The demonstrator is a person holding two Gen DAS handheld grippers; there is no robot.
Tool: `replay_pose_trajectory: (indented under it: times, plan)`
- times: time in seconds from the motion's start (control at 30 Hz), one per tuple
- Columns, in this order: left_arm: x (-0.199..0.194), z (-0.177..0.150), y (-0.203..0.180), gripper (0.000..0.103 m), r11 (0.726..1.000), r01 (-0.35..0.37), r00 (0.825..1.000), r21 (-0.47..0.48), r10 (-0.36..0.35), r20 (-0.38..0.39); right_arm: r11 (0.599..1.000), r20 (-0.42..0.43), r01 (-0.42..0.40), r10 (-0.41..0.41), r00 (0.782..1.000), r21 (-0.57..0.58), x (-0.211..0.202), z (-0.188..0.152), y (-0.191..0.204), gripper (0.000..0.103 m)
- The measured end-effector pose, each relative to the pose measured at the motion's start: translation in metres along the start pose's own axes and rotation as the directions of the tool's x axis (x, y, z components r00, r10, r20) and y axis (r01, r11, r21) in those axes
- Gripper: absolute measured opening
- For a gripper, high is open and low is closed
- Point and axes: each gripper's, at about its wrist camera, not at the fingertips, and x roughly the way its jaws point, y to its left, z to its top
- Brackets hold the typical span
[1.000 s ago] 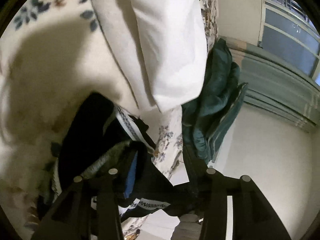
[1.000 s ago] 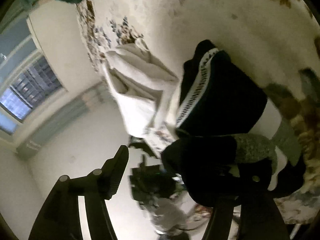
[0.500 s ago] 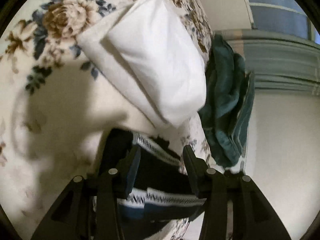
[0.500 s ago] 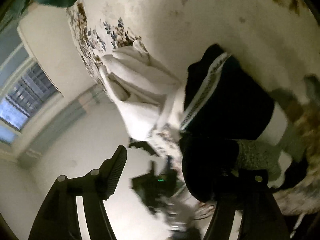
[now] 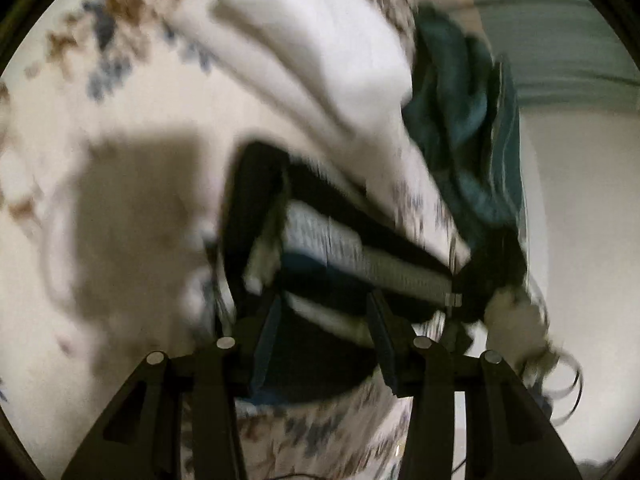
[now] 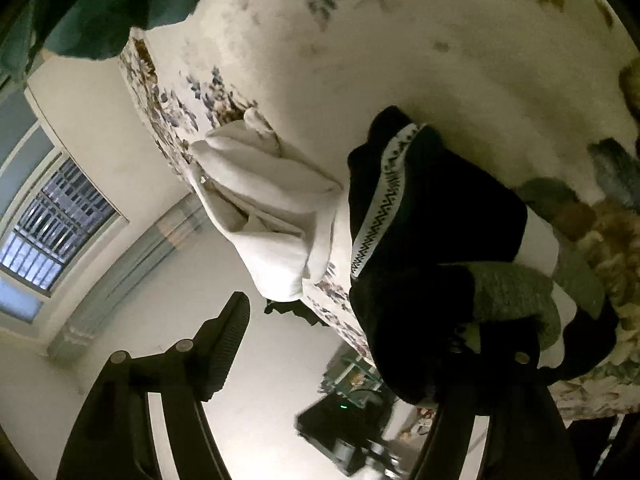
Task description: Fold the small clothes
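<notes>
Shorts (image 5: 352, 256), black, lie at centre frame on the bed (image 5: 120, 160), left claw (image 5: 324, 334) parted astride them, right claw (image 6: 360, 344) wide, empty; best pinch one layer, fold squarely.

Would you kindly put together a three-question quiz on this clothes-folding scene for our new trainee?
1. True or false: the white folded garment lies on top of the black garment.
2. Multiple choice: the patterned waistband on the black garment is A) red, B) white with a dark zigzag, C) plain yellow.
3. Fill in: the clothes lie on a ____-print bedsheet, with a dark ____ cloth at its edge.

Key:
1. False; they lie side by side.
2. B.
3. Floral; green.

Note: the left gripper has its jaws apart around black fabric; the right gripper is open.
</notes>
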Motion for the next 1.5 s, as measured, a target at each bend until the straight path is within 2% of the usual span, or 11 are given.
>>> replay_pose_trajectory:
  times: [0.17, 0.4, 0.63, 0.8, 0.97, 1.07, 1.17, 1.27, 1.33, 1.37, 1.5]
  plan:
    - [0.045, -0.016, -0.011, 0.041, 0.998, -0.049, 0.995, 0.033, 0.052, -0.089, 1.000, -0.003, 0.003, -0.003, 1.000, -0.013, 0.000, 0.002, -0.002, 0.075]
    - [0.065, 0.041, -0.044, 0.041, 0.990, -0.113, 0.993, 0.090, 0.111, 0.024, 0.980, 0.032, 0.139, -0.136, 0.990, -0.141, -0.017, 0.001, 0.030, 0.075]
    - [0.031, 0.079, -0.056, 0.041, 0.992, -0.086, 0.987, 0.088, 0.073, 0.145, 0.963, 0.084, 0.118, -0.100, 0.991, -0.243, -0.044, -0.002, 0.055, 0.075]
    - [0.007, 0.039, -0.029, 0.041, 0.996, -0.084, 0.982, 0.025, 0.078, 0.170, 0.815, 0.189, 0.372, -0.321, 0.928, -0.444, -0.052, -0.026, 0.054, 0.075]
    - [0.020, -0.003, 0.006, 0.041, 0.995, -0.096, 0.990, -0.004, 0.095, 0.108, 0.588, 0.250, 0.558, -0.523, 0.815, -0.585, -0.040, -0.043, 0.025, 0.075]
    - [0.038, -0.004, 0.007, 0.041, 0.994, -0.101, 0.992, 0.028, 0.098, 0.083, 0.580, 0.223, 0.555, -0.544, 0.809, -0.597, -0.031, -0.036, 0.005, 0.075]
    - [0.049, 0.008, -0.006, 0.041, 0.987, -0.129, 0.988, 0.093, 0.121, 0.095, 0.622, 0.178, 0.490, -0.495, 0.851, -0.611, -0.023, -0.019, -0.003, 0.075]
    - [0.060, 0.018, -0.016, 0.039, 0.974, -0.181, 0.980, 0.138, 0.168, 0.103, 0.611, 0.186, 0.476, -0.477, 0.859, -0.633, -0.010, -0.004, -0.001, 0.075]
    - [0.062, 0.020, -0.018, 0.025, 0.967, -0.208, 0.975, 0.148, 0.192, 0.115, 0.589, 0.196, 0.472, -0.470, 0.860, -0.656, -0.001, -0.001, 0.003, 0.075]
    - [0.063, 0.020, -0.020, 0.006, 0.962, -0.227, 0.971, 0.151, 0.210, 0.117, 0.586, 0.189, 0.452, -0.454, 0.871, -0.673, 0.003, -0.002, 0.009, 0.074]
    - [0.044, 0.009, -0.023, 0.004, 0.967, -0.216, 0.962, 0.135, 0.187, 0.196, 0.495, 0.245, 0.475, -0.459, 0.854, -0.728, 0.013, -0.017, 0.030, 0.022]
